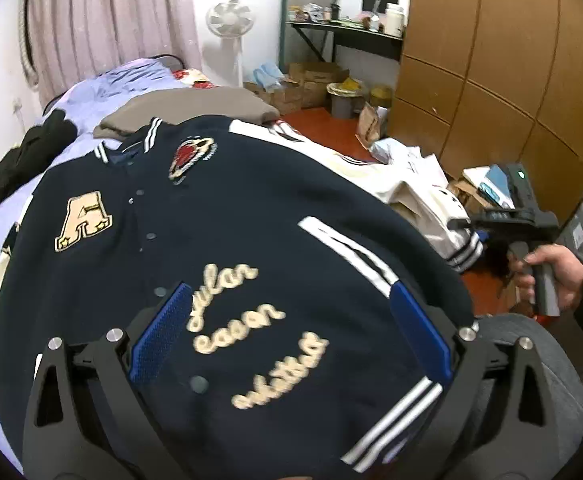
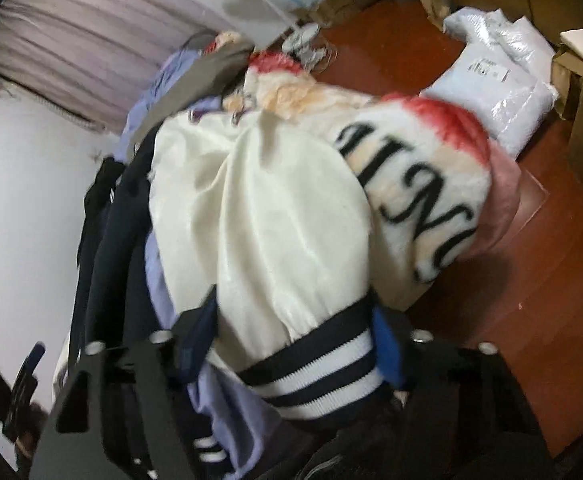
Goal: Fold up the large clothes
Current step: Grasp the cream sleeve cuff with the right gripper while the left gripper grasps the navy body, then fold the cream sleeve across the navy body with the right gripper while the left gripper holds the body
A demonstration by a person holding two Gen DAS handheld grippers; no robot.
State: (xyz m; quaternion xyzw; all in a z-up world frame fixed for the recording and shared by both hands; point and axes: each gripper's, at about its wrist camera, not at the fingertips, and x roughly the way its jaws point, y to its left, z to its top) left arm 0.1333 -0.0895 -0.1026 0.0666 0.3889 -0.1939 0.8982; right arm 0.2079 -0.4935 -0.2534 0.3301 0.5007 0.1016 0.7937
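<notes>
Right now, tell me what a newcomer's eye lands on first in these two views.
First, the navy varsity jacket spread on the bed, filling the left wrist view, with its cream letter A patch on the chest. In the right wrist view, the jacket's cream sleeve runs down the middle, its striped cuff between the fingers of the right gripper.

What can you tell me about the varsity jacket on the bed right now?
The varsity jacket lies front up on the bed, snapped shut. Its body is navy knit-like fabric with cream sleeves and navy-and-white striped collar, hem and cuffs. It carries a cream letter A patch, a red round crest and cream script lettering. The left gripper hovers open over the lower front; the striped cuff sits between the right gripper fingers.
</notes>
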